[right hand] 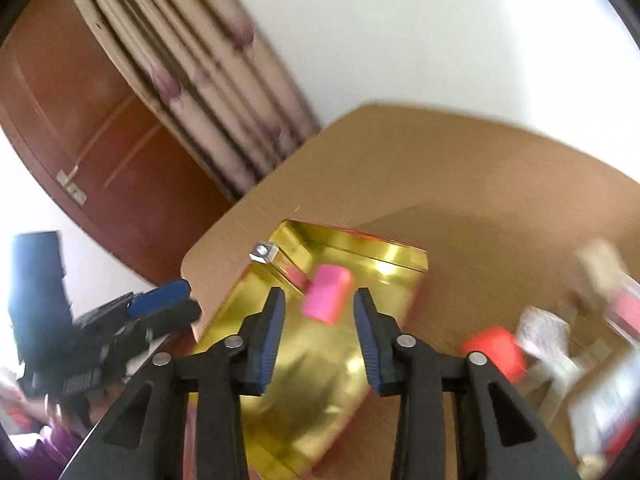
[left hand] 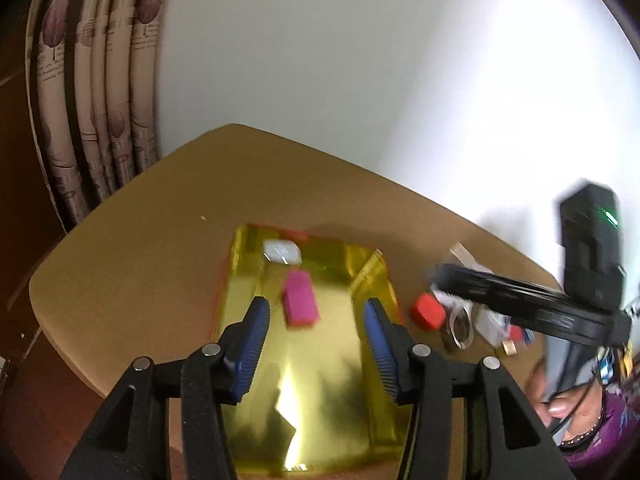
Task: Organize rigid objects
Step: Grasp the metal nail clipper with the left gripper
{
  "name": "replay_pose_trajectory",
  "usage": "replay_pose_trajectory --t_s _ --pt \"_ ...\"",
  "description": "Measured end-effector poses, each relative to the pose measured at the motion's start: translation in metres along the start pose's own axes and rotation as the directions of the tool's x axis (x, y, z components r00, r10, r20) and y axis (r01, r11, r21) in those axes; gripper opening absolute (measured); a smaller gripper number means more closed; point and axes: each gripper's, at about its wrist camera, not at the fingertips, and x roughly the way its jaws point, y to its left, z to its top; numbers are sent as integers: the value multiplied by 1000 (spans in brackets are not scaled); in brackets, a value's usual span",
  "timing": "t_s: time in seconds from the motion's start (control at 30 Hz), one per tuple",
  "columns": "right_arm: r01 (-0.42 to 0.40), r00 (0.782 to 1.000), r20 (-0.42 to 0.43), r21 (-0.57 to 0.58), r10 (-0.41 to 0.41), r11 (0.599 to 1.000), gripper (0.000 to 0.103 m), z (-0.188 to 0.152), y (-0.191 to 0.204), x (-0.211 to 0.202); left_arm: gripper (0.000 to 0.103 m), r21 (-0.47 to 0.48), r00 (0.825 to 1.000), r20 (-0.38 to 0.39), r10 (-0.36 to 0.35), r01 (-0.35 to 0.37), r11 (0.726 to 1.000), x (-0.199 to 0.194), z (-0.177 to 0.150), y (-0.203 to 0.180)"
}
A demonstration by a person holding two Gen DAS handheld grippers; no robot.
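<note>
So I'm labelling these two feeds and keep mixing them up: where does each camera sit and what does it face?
Left wrist: on the left gripper, angled down at the gold tray; right gripper and a hand show.
Right wrist: on the right gripper, angled down at the tray; left gripper shows.
Shared: tray, pink block, red block, table.

Bright, glary, motion-blurred fisheye frames

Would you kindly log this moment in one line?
left tongs: open, empty | right tongs: open, empty | pink block: inside shiny gold tray
</note>
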Motion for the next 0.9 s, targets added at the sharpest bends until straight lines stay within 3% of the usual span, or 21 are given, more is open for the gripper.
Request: replay_pose_trajectory --t_s 0.13,0.27,0.47,0.6,0.8,0.9 --pt "176 978 105 37 -179 984 47 -62 -42 -81 50 58 999 -34 -24 26 998 -3 -23 -35" --pt "394 913 85 80 -400 916 53 -118 -93 -140 50 126 995 -84 -48 59 990 7 -39 -77" --pt "555 824 35 152 -565 818 60 -178 -156 -185 50 172 984 -151 -91 117 978 27 -57 -144" --pt "558 817 17 224 -576 799 60 -188 -180 -185 50 239 981 -181 -70 113 965 51 -67 -178" --pt "494 852 35 278 -522 824 66 -199 -195 -186 50 348 982 -186 -42 106 931 90 -56 -218" --pt "463 869 51 270 -493 844 69 -200 -193 -186 50 368 974 -221 -53 134 920 114 -48 -231"
